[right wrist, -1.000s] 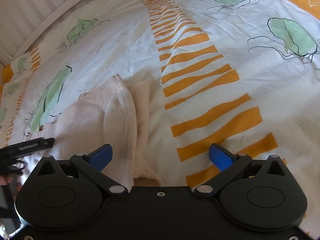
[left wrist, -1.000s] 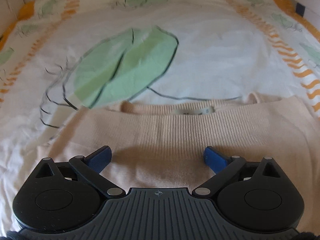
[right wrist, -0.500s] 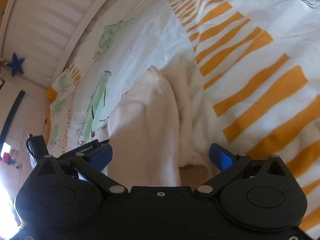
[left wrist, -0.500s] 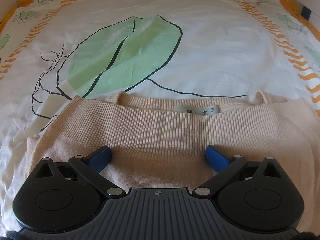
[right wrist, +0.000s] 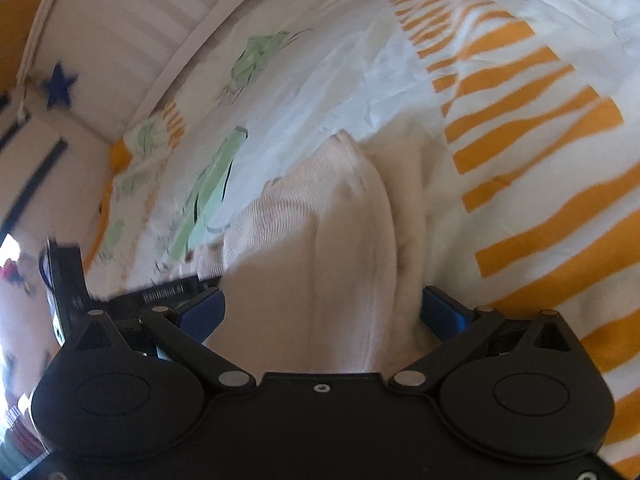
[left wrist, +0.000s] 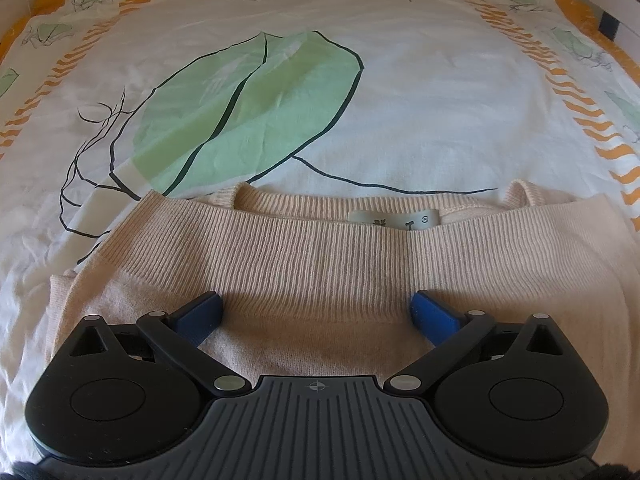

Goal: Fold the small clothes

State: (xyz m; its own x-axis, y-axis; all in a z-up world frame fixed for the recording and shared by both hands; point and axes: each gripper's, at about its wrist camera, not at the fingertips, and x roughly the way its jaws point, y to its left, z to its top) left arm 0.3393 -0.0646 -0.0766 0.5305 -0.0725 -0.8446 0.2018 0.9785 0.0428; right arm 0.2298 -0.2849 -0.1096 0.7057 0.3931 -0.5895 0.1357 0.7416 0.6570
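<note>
A bed (left wrist: 420, 92) carries everything, covered by a white sheet (left wrist: 400, 128) printed with big green leaves (left wrist: 248, 116) in black outline and bands of orange dashes (left wrist: 580, 92) that run toward the far edge. The sheet is lightly creased. A beige knit sweater (left wrist: 312, 272) lies flat on it near the near edge, its ribbed hem folded up across the neckline so that only part of the white label (left wrist: 394, 220) shows. From the right wrist view the sweater (right wrist: 332, 248) ends in a folded side beside the orange dashes (right wrist: 532, 160), with a white slatted rail (right wrist: 132, 28) along the bed's far edge.
</note>
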